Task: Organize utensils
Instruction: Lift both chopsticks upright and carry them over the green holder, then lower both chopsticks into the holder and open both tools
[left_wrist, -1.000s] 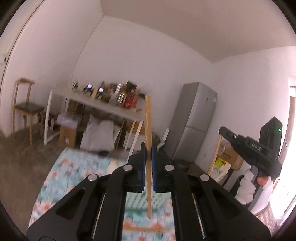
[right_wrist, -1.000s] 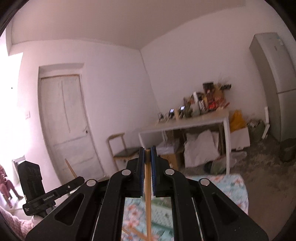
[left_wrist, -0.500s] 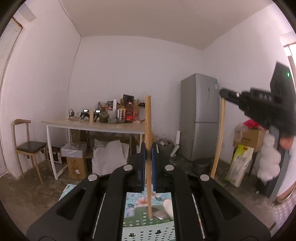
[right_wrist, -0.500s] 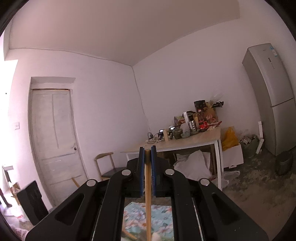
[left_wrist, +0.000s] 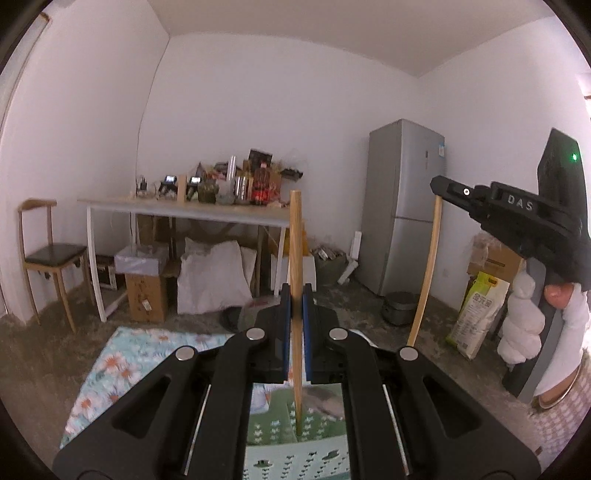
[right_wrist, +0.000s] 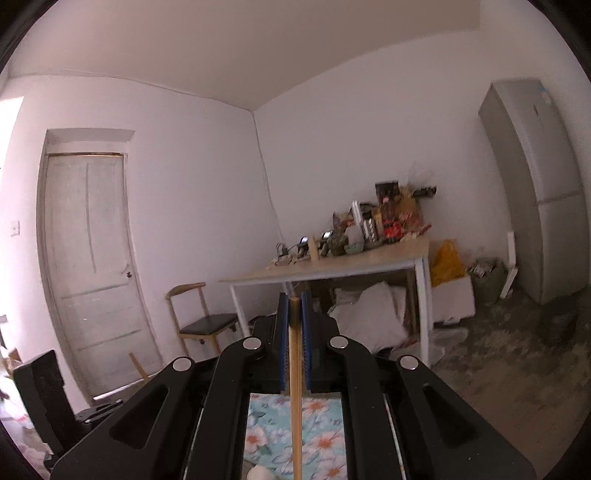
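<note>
Left gripper (left_wrist: 295, 325): I've got it pinching a chopstick (left_wrist: 295, 258), upright, tip down.
Right gripper (right_wrist: 294, 332): I'm clamping a second chopstick (right_wrist: 294, 387), also near vertical.

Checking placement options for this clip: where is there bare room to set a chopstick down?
Floral cloth left of the left gripper is bare. The perforated basket lies below its chopstick; its inside is hidden. The far table is crowded at its right end.

Wood, matt plastic and printed cloth

Two smooth pale wooden chopsticks: left chopstick (left_wrist: 295, 258), right chopstick (right_wrist: 294, 387). Matt black plastic left gripper (left_wrist: 294, 332) and right gripper (right_wrist: 294, 332) with shiny metal bolts. Floral cloth (left_wrist: 122, 365); brushed-metal fridge (left_wrist: 402, 206).
</note>
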